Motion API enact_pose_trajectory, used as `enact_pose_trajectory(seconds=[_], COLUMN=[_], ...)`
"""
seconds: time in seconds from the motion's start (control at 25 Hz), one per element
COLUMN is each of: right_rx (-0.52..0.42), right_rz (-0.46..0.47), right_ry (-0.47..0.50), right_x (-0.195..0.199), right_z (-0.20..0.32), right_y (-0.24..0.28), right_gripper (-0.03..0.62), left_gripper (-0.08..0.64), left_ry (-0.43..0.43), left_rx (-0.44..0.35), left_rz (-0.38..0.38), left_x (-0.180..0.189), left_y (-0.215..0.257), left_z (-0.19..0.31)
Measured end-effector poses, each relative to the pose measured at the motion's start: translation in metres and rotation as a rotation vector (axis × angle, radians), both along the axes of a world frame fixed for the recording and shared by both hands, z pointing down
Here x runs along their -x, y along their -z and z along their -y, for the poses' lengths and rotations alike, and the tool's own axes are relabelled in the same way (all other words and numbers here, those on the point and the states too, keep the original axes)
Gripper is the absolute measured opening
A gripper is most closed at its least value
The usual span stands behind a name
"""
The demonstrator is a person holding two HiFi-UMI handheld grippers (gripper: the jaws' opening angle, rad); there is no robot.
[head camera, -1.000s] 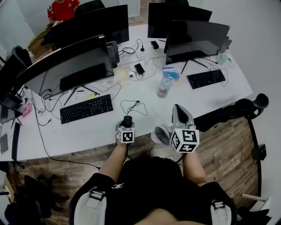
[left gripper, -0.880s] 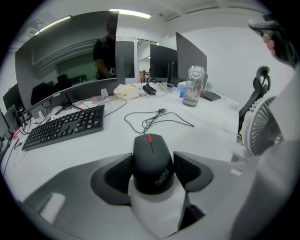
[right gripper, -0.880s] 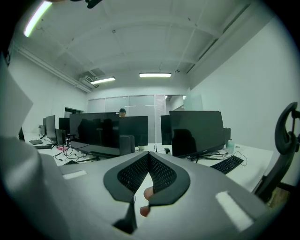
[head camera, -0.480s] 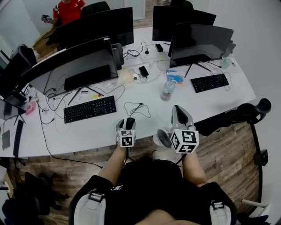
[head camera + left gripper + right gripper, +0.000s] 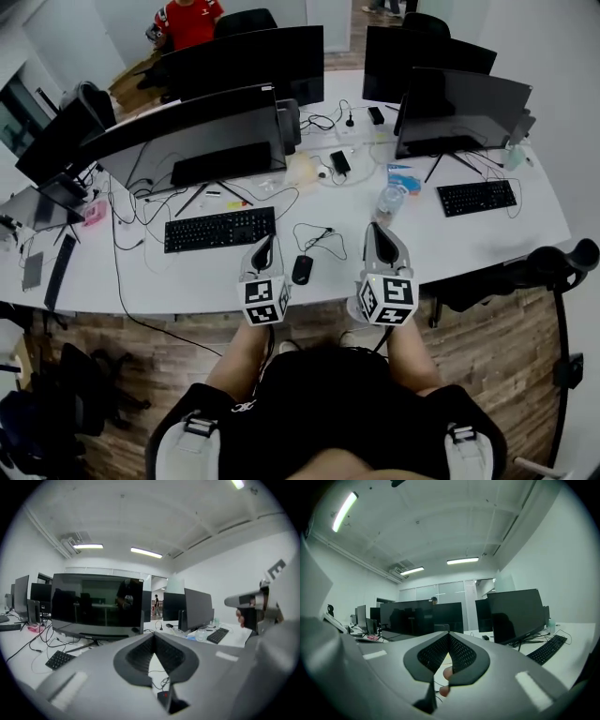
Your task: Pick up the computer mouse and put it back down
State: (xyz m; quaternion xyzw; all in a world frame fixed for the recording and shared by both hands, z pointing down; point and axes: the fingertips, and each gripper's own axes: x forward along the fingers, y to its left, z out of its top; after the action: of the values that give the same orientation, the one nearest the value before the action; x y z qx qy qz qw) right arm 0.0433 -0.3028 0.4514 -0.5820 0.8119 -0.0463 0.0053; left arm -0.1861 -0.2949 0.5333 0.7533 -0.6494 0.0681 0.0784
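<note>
On the white desk, head view, a small black oval computer mouse lies between the left gripper and the right gripper, touching neither. In the left gripper view, the fingers are closing shut on nothing, and the dark shape below them is probably the mouse. In the right gripper view, the fingers meet, empty.

Room is bright, even, cool white. Light comes from the ceiling strip lights, which blow out to pure white in both gripper views. The white desk is bright, with only faint soft shadows under the monitors; the dark screens carry glare and reflections. Gripper views: heavy fisheye, black corners, close foreground soft, background sharper. Head view: edges bend, slightly soft, floor dimmer.
</note>
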Motion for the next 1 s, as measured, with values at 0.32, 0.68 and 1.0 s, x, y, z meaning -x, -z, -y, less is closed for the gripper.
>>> enact_pose_trajectory(seconds=[0.32, 0.68, 1.0], right_rx=[-0.004, -0.010, -0.011], right_rz=[0.007, 0.010, 0.003], right_ry=[0.069, 0.112, 0.121], right_x=[0.033, 0.050, 0.061], right_z=[0.011, 0.011, 0.007], right_y=[-0.005, -0.004, -0.003], right_gripper=[-0.003, -0.003, -0.003], left_gripper=[0.054, 0.054, 0.054], left_ry=[0.076, 0.100, 0.082], left_rx=[-0.027, -0.031, -0.032], left_rz=[0.005, 0.010, 0.006], left_x=[0.027, 0.036, 0.039], left_y=[0.040, 0.048, 0.049], left_z=[-0.018, -0.023, -0.025])
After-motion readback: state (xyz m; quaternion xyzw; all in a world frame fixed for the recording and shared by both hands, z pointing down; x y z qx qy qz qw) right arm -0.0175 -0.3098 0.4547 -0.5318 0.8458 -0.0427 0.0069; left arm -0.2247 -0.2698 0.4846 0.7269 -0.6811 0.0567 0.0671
